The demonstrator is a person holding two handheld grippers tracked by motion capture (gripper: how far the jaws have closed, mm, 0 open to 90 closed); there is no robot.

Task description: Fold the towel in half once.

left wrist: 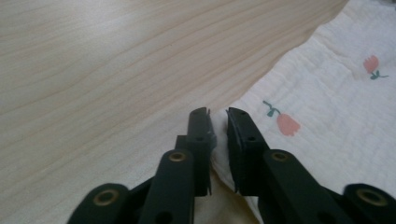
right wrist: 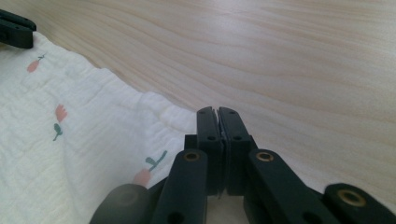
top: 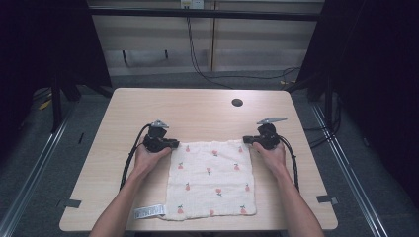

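A cream cloth [top: 212, 180] printed with small pink fruit lies flat on the wooden table [top: 197, 108]. My left gripper [top: 174, 144] is at the cloth's far left corner. In the left gripper view its jaws [left wrist: 217, 114] stand a narrow gap apart, with the cloth [left wrist: 327, 93] edge running between them. My right gripper [top: 246, 139] is at the far right corner. In the right gripper view it [right wrist: 217, 112] is shut on the corner of the cloth [right wrist: 70, 154], and the left gripper's tip [right wrist: 16, 30] shows at the top left.
A white label [top: 148, 211] sticks out at the cloth's near left corner. A round cable hole [top: 237, 102] sits in the far part of the table. Bare wood lies on all sides of the cloth. Cables trail on the floor beyond.
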